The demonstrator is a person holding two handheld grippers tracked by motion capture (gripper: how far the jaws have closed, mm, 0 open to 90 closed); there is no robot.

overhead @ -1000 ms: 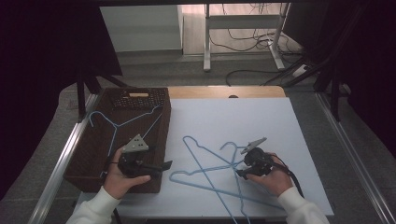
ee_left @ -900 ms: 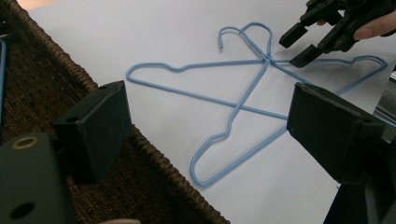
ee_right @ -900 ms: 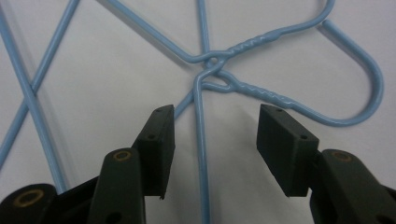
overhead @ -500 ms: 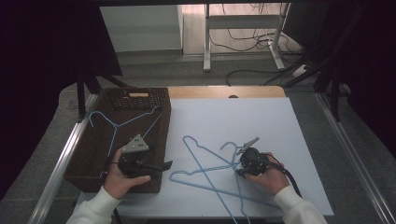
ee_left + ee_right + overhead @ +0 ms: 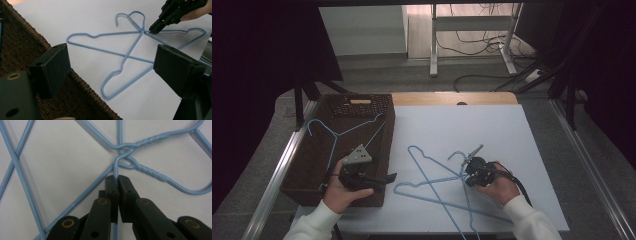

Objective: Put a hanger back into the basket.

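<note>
Jaws of the right hand-held gripper (image 5: pixel 117 178) had just been closing and clamped a hanger (image 5: pixel 140 142) wire; left hand-held gripper (image 5: pixel 110 65) gaped, empty

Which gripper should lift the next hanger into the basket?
Right. The right gripper is shut on a hanger on the table; the left gripper stands open over the basket.

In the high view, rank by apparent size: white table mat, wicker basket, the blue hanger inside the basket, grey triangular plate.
1. White table mat
2. Wicker basket
3. Blue hanger in the basket
4. Grey triangular plate on the left hand-held gripper
None look close enough to confuse.
</note>
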